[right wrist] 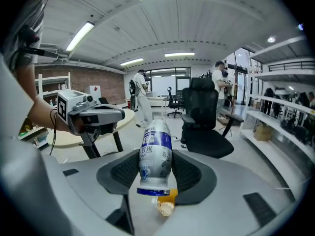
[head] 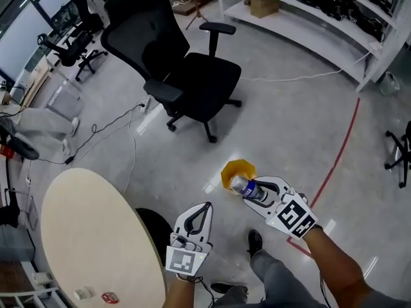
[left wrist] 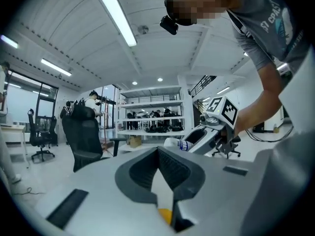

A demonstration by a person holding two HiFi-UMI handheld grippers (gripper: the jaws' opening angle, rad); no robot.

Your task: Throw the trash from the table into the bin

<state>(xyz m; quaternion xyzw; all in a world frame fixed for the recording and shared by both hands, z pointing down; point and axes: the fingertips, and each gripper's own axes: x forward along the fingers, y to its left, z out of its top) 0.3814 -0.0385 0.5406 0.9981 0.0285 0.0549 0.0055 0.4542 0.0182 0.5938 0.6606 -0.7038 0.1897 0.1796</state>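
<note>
1. A white-and-blue plastic bottle [right wrist: 155,154] is being clamped across its body by the right gripper [head: 257,193], whose jaws are being kept partly apart by it.
2. The bottle is being held just above the yellow bin [head: 236,171].
3. The left gripper [head: 205,208] is being held empty, jaw tips together, near the bin.

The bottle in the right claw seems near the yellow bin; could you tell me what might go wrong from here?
1. The yellow bin is small, and in the head view the bottle in the right claw overlaps only its rim; released now, it might miss and roll away.
2. The claw pinches the bottle near its base, so it may slip early.
</note>
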